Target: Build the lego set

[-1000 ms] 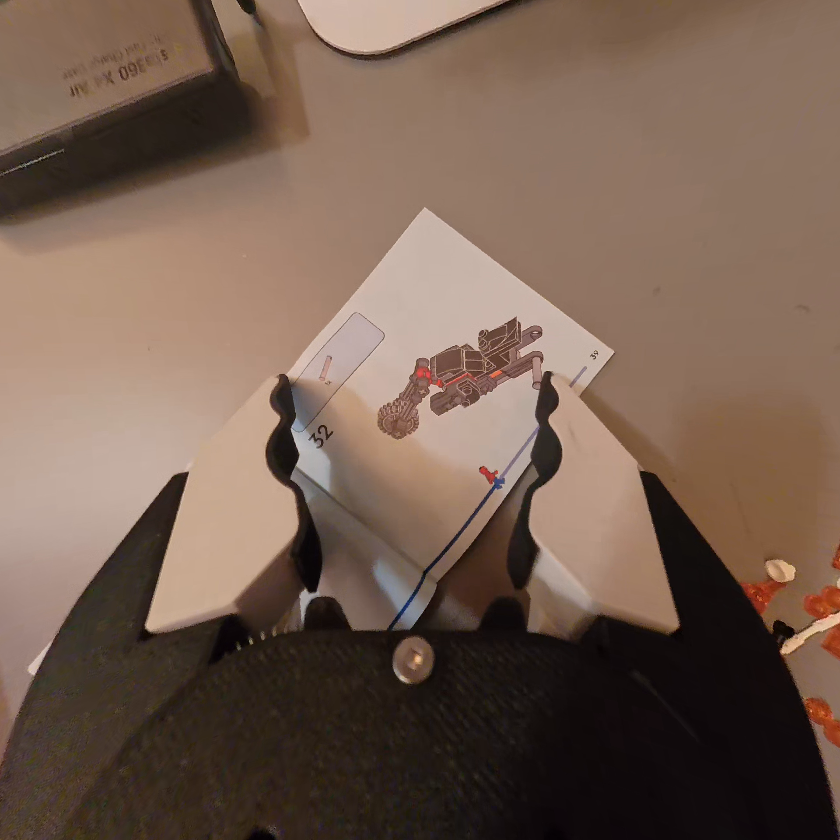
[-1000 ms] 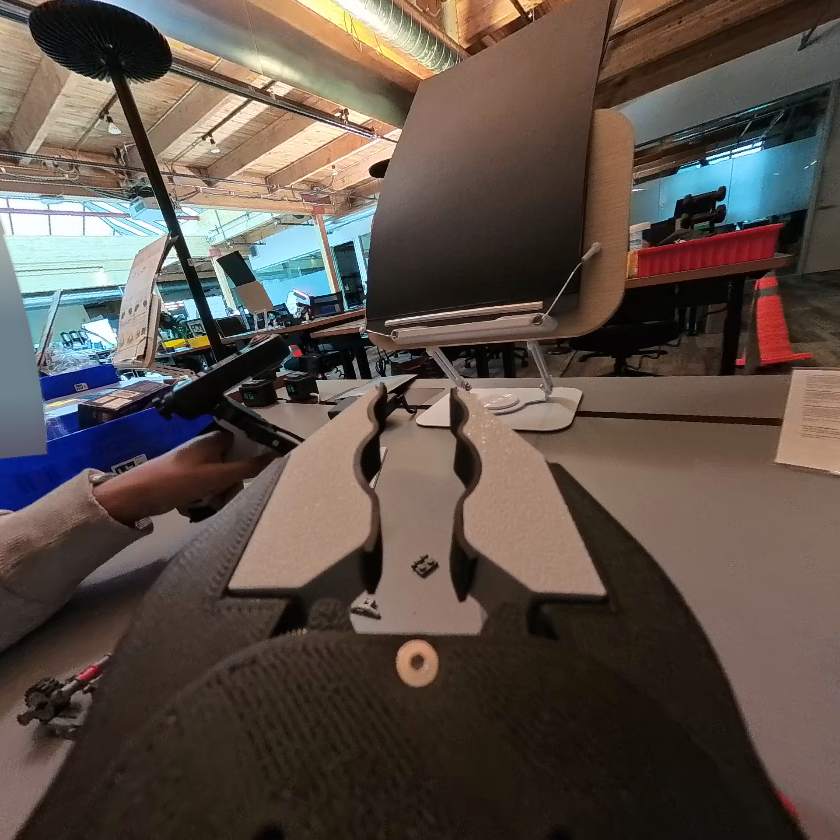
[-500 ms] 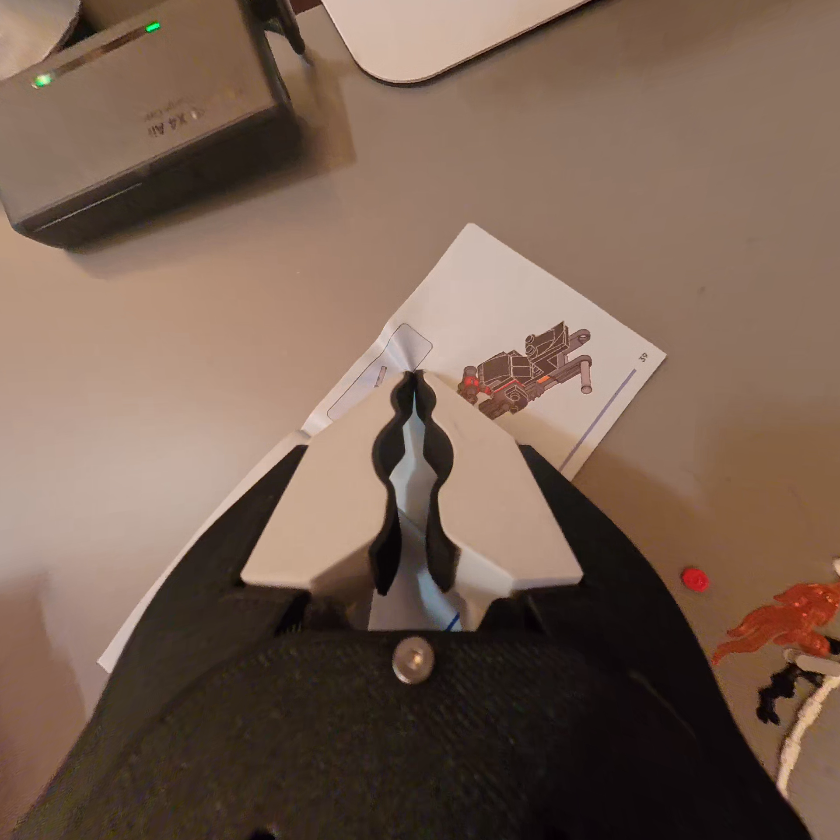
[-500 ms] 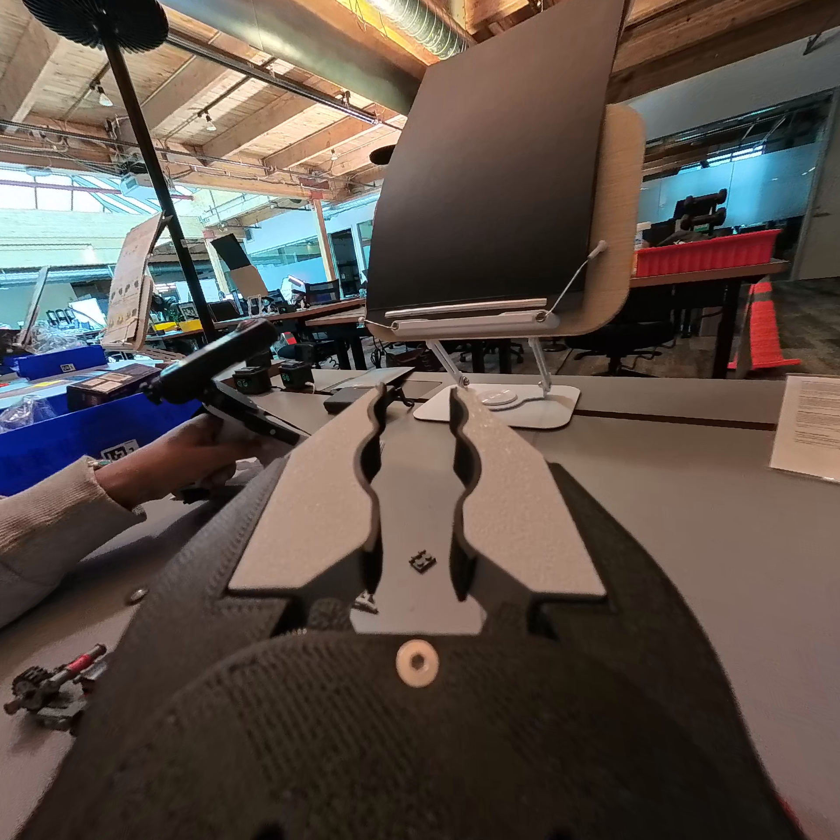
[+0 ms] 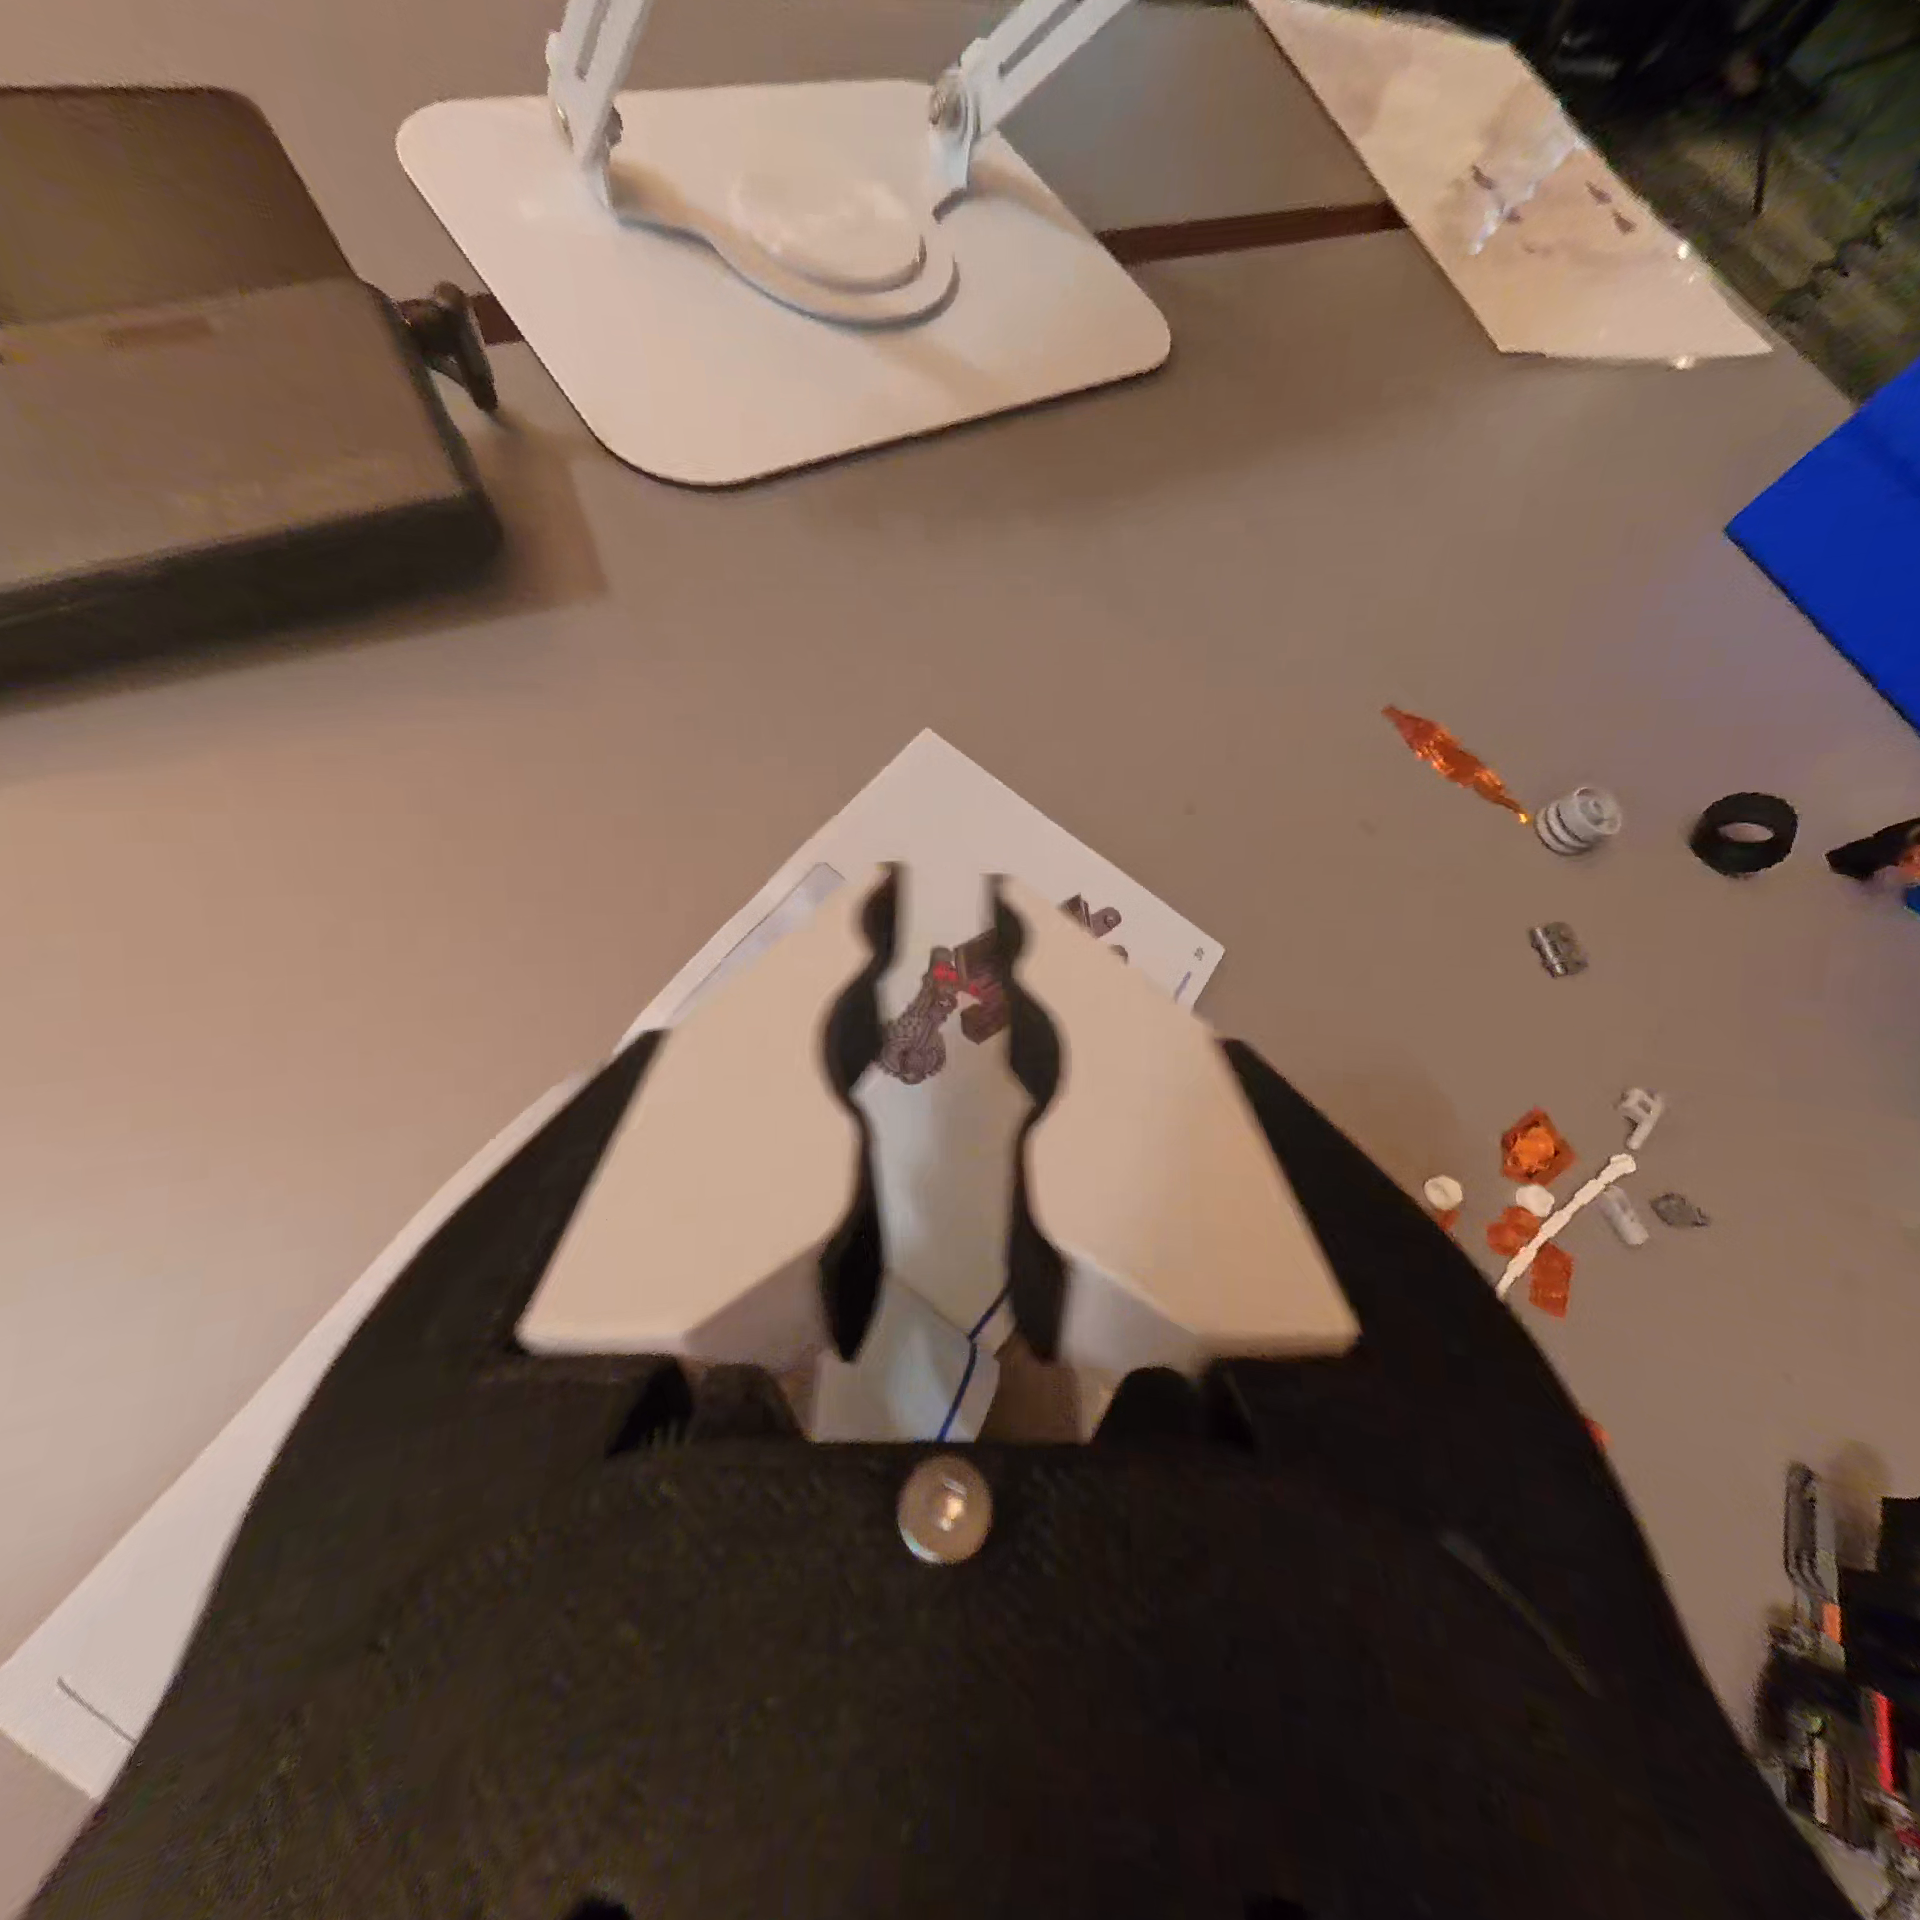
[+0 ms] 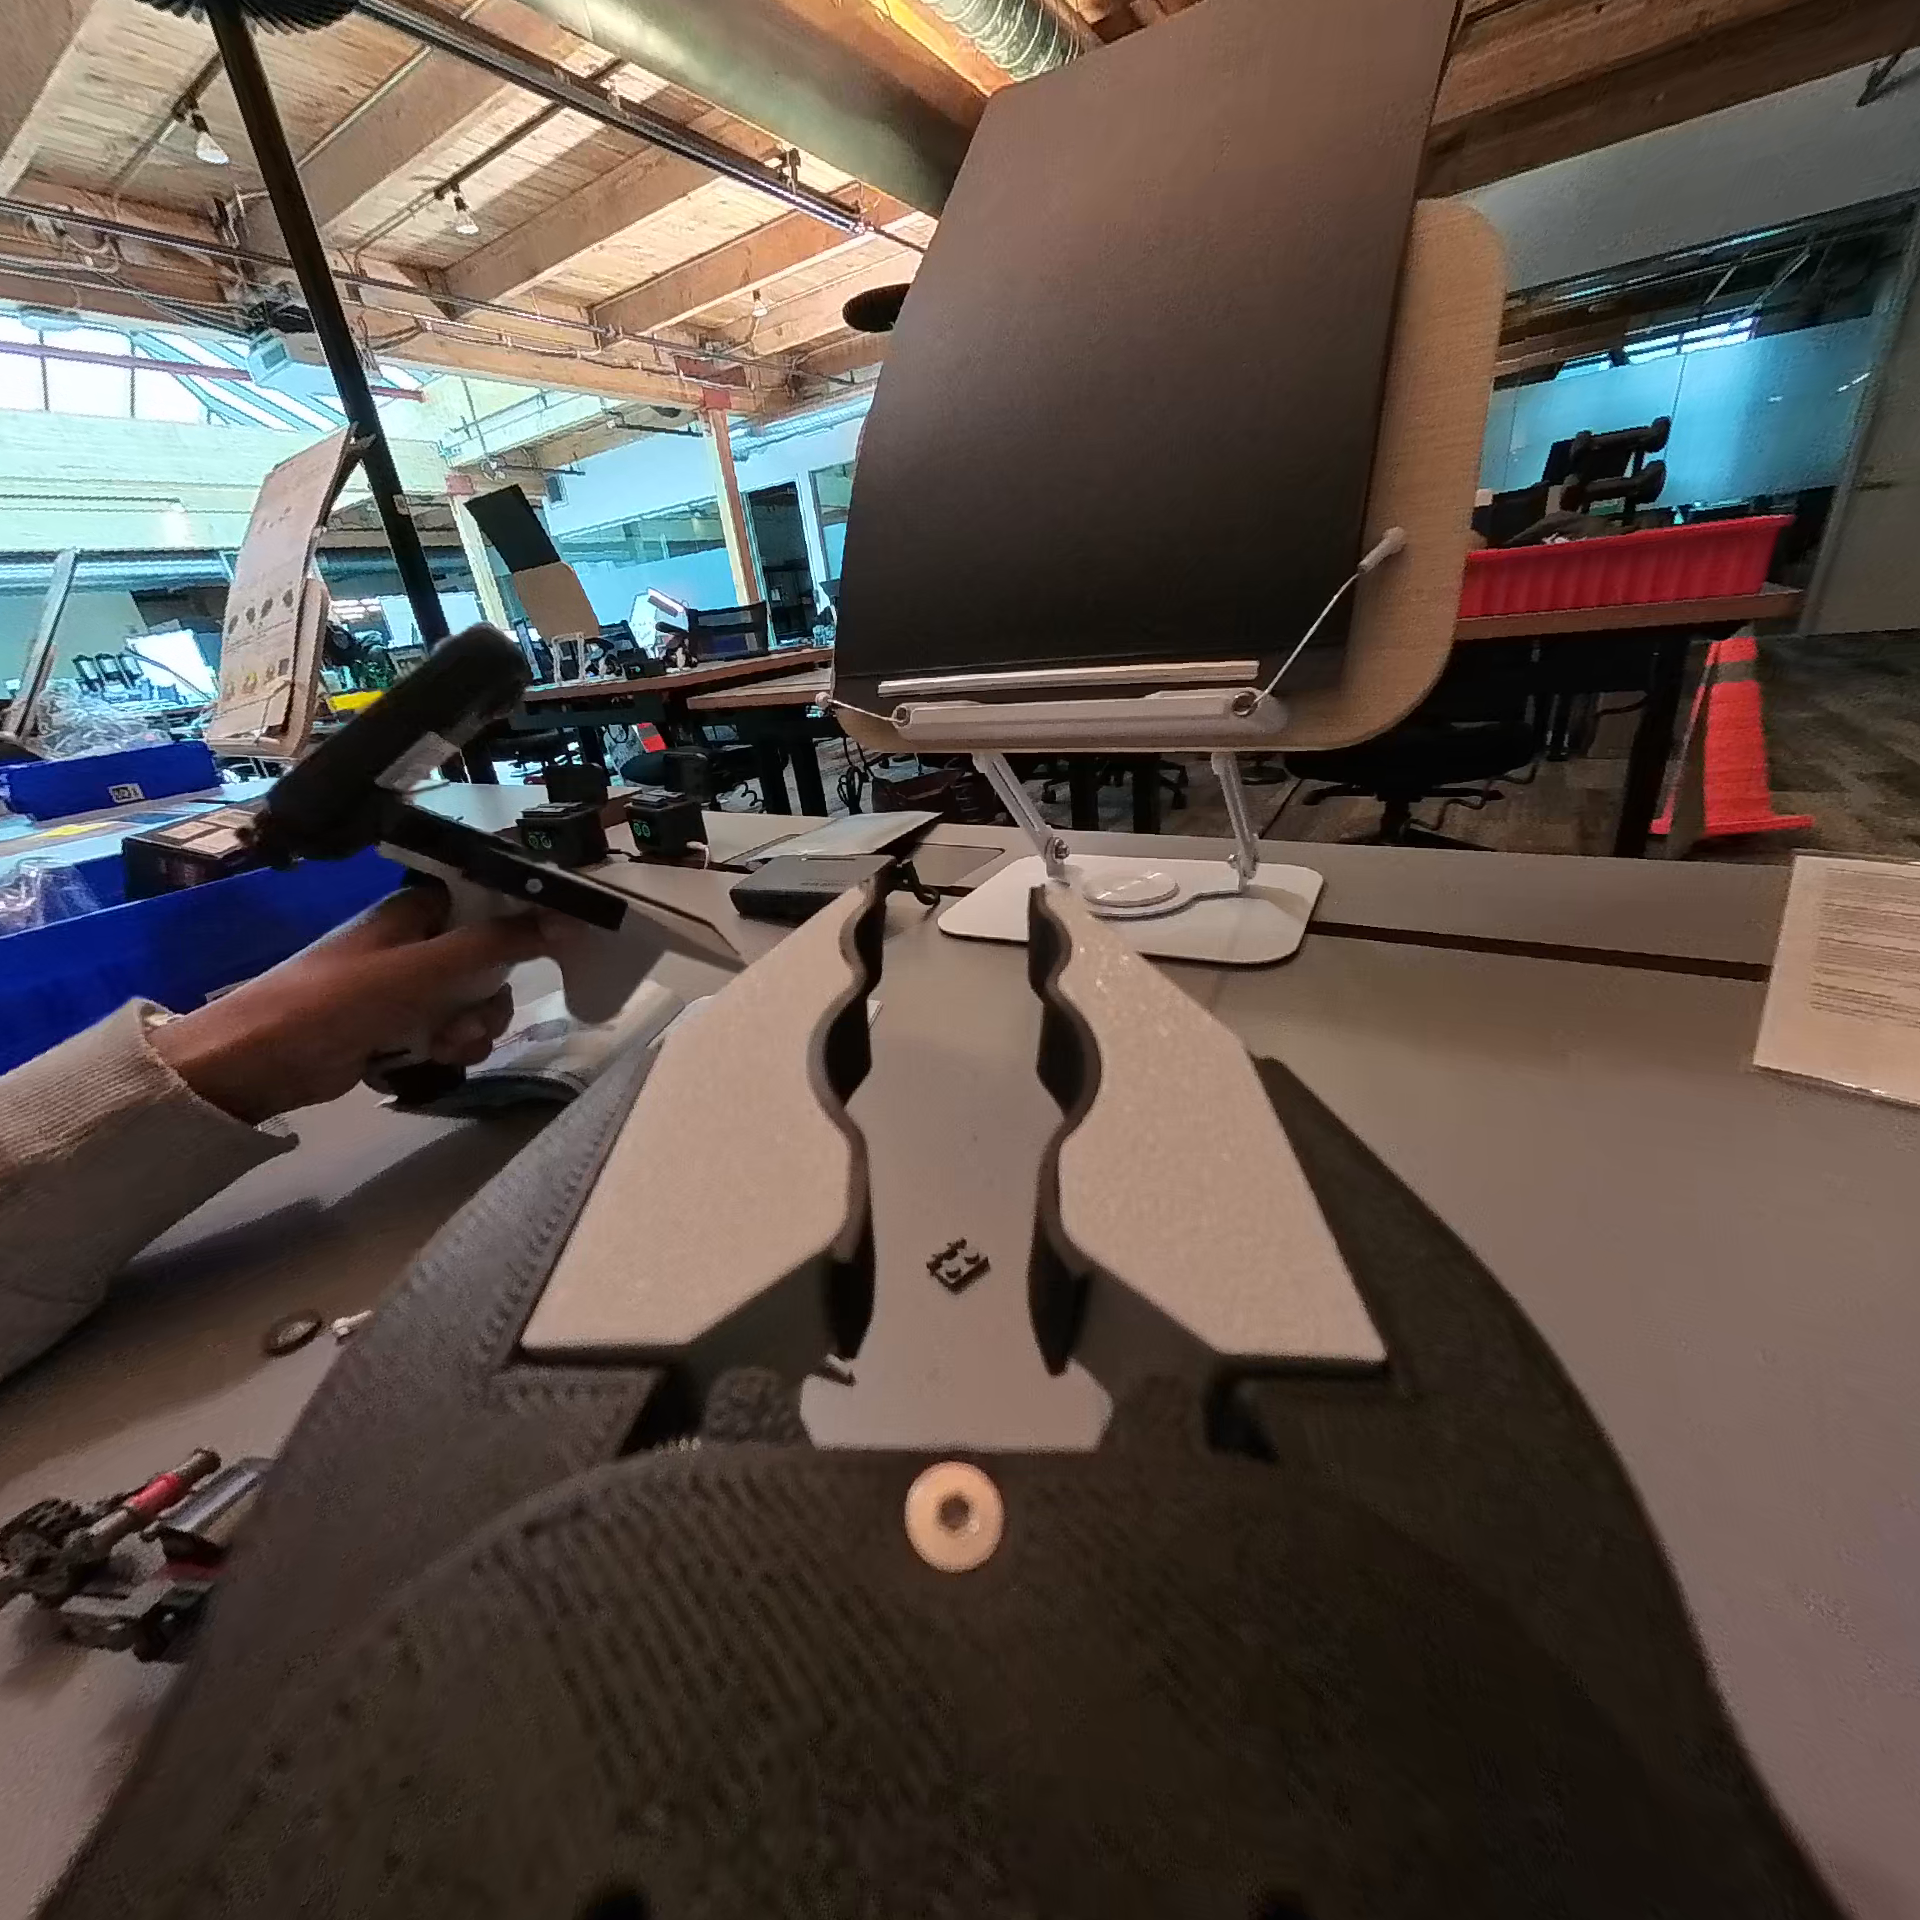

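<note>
- Left tongs (image 5: pixel 940 883) open by a narrow gap, gripping nothing, hovering over the white instruction booklet (image 5: pixel 940 805); probably placed so to keep the printed building step in sight between the fingers.
- Instruction booklet flat on the grey table (image 5: pixel 1039 623), open at a drawing of the dark model; likely laid close to the worker for easy reading.
- Loose lego pieces (image 5: pixel 1538 1216), orange, white and grey, scattered on the table to the right of the booklet, with a black tyre (image 5: pixel 1743 833) and a grey round piece (image 5: pixel 1579 821) a little farther; seemingly spread out so that each one can be found and picked alone.
- Right tongs (image 6: pixel 954 904) also slightly open and empty, low over the table and apart from the work; in judgement waiting for the next piece.
- Small black lego piece (image 6: pixel 957 1268) alone on the table, visible between the right fingers, not touched.
- Half-built lego model (image 6: pixel 99 1558), dark with a red part, lying on the table at the left of the right tongs; within reach for the next step.
- Farther off, white stand base (image 5: pixel 779 281) carrying a dark board (image 6: pixel 1143 343); purpose not possible to tell.
</note>
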Demonstrator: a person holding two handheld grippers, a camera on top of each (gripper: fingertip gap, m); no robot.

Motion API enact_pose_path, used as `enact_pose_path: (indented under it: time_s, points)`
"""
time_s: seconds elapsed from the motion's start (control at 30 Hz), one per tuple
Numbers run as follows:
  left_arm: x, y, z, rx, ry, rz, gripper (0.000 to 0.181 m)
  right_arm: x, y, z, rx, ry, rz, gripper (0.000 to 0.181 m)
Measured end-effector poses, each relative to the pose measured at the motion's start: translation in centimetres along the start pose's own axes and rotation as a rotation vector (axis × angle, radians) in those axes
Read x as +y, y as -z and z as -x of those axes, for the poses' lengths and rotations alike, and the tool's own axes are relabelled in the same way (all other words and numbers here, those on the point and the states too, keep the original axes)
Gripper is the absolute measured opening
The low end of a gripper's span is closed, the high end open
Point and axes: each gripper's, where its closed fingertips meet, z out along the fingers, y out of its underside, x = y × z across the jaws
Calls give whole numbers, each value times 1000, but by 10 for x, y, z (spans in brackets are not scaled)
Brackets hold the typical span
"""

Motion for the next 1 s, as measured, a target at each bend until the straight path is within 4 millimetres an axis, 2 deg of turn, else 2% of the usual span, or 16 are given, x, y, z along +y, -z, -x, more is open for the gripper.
enact_pose_path:
  time_s: [0.03, 0.07, 0.13, 0.17, 0.23, 0.3, 0.37, 0.43, 0.5, 0.53, 0.7, 0.8, 0.83, 0.9, 0.97, 1.0]
  points:
    - [3, -3, -2, -12, -9, 22, 53, 0, 0, 0, 0, -2, -1, 25]
    - [6, -6, -4, -30, -34, 37, 73, 0, 0, 0, 0, -4, -1, 25]
    - [14, -13, 0, -136, -108, 69, 92, 0, 0, -1, 0, -8, -1, 25]
    - [20, -17, 5, -199, -138, 107, 96, 0, 1, -1, 1, -6, -2, 25]
    - [40, -26, 8, -232, -126, 208, 98, -2, 3, -3, 10, 8, -6, 25]
    - [41, -27, 9, -241, -123, 206, 97, -12, 11, -10, 39, 88, -29, 22]
    - [42, -27, 10, -243, -119, 217, 96, -38, 33, -27, 119, 210, -113, 19]
    - [41, -26, 12, -250, -115, 220, 91, -70, 65, -48, 229, 283, -243, 19]
    - [39, -24, 17, -264, -110, 217, 75, -89, 90, -58, 280, 297, -336, 21]
    - [38, -24, 19, -269, -109, 210, 63, -91, 94, -60, 289, 302, -347, 21]
    - [36, -24, 25, -324, -140, 210, 27, -63, 75, -69, 323, 353, -205, 18]
    - [35, -23, 32, -385, -195, 210, 12, -48, 65, -79, 332, 316, -116, 25]
    - [35, -22, 33, -395, -208, 209, 8, -37, 61, -86, 338, 284, -36, 25]
    - [35, -22, 34, -400, -216, 213, 8, -2, 54, -94, 282, 192, 263, 42]
    - [35, -21, 34, -398, -215, 218, 6, 29, 61, -95, 222, 89, 537, 51]
    - [35, -21, 34, -392, -211, 219, 5, 40, 65, -94, 205, 49, 609, 50]
